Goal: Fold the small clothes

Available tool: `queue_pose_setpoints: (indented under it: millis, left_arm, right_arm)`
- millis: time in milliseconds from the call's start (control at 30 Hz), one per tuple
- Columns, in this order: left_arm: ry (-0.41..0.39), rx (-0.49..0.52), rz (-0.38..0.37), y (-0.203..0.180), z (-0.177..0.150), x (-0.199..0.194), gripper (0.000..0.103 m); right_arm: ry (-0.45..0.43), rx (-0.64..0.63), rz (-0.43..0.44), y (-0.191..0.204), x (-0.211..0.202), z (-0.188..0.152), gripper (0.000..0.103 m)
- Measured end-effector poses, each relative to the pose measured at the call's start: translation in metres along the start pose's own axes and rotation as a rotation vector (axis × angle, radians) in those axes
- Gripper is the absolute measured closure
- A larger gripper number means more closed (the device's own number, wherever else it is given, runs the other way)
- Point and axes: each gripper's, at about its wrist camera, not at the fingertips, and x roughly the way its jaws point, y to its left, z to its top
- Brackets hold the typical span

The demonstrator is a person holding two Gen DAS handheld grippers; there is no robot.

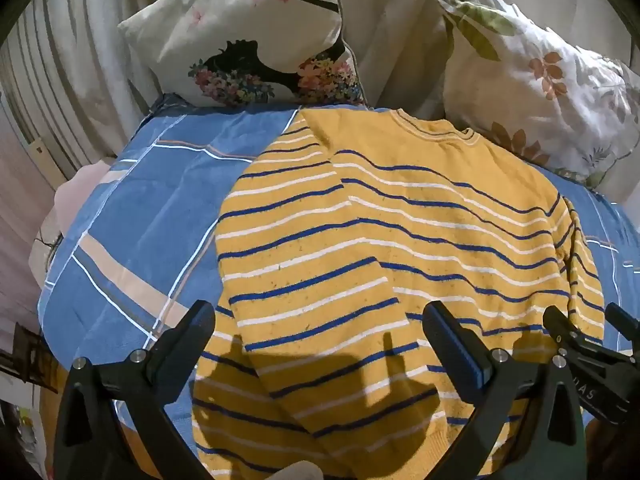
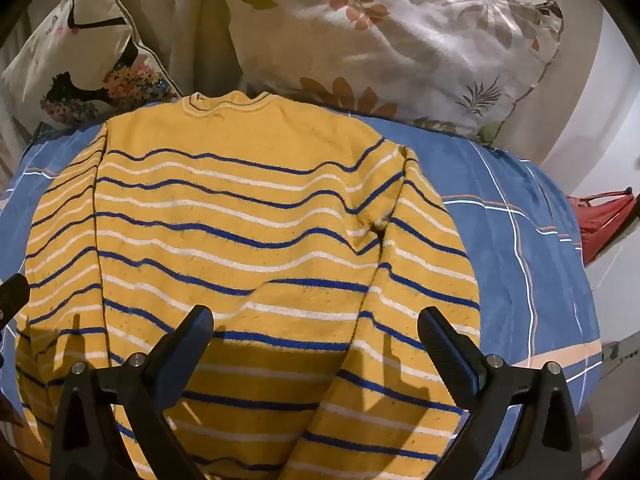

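Observation:
A yellow sweater (image 1: 400,232) with blue and white stripes lies flat on a blue checked bedsheet (image 1: 152,208), collar away from me. Both sleeves are folded in along its body. My left gripper (image 1: 320,332) is open and empty, hovering above the sweater's lower left part. My right gripper (image 2: 316,332) is open and empty above the sweater (image 2: 248,220) at its lower right, where the right sleeve (image 2: 416,264) lies. The right gripper also shows at the right edge of the left wrist view (image 1: 588,336).
Two printed pillows stand behind the collar: one with a black figure (image 1: 248,36) at the left, one with leaves (image 1: 532,72) at the right. A red item (image 2: 600,220) lies off the bed's right side. Bare sheet (image 2: 520,240) flanks the sweater.

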Motion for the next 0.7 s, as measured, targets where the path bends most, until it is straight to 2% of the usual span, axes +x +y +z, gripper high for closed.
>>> queue_pose_setpoints:
  millis: [67,133,367,700]
  left_arm:
    - [0.002,0.007,-0.002,-0.003,-0.002,-0.001,0.000]
    - [0.014,-0.026,-0.035,0.006,-0.002,0.003,0.000]
    - [0.027,-0.018,-0.016,0.007,-0.005,0.005,0.000]
    - [0.039,-0.014,-0.003,0.006,-0.009,0.004,0.000]
  right_arm:
    - [0.000,-0.001,0.000,0.001,0.000,0.000,0.000]
    - [-0.001,-0.001,-0.003,0.001,0.000,0.000,0.000]
    - [0.000,-0.002,-0.005,0.010,0.000,-0.007,0.000]
    - [0.018,0.007,0.000,-0.001,0.002,-0.006,0.000]
